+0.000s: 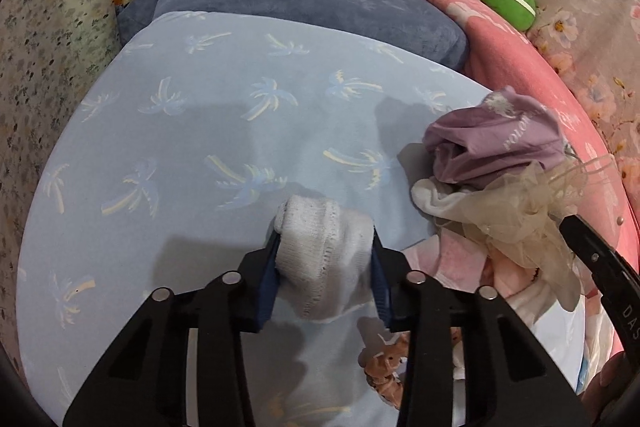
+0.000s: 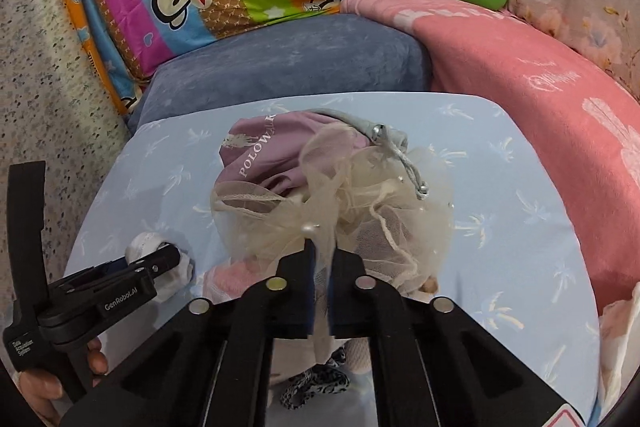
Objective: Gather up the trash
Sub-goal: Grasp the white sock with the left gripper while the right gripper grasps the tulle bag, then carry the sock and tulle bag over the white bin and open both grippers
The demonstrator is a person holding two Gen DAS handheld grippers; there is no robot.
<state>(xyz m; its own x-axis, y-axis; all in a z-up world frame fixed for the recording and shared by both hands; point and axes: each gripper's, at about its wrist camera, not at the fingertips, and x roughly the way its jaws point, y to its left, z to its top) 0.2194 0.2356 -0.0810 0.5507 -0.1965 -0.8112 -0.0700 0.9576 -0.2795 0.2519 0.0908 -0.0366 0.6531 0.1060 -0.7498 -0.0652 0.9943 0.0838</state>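
Meanwhile, the left gripper [image 1: 326,259] was clamped on a rolled white sock [image 1: 324,247] above the palm-print sheet [image 1: 180,147]. On the right, the right gripper [image 2: 322,255] pinched cream tulle [image 2: 320,211] from the clothes pile [image 2: 280,151]; that snaggy netting might drag neighbouring garments along.

Bright even indoor light; soft shadows on sheet [image 1: 200,131]; strong fisheye curvature, dark vignette corners.

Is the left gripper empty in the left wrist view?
No, the left gripper is shut on a rolled white knitted sock, which sits pressed between its two blue finger pads above the light blue palm-print sheet.
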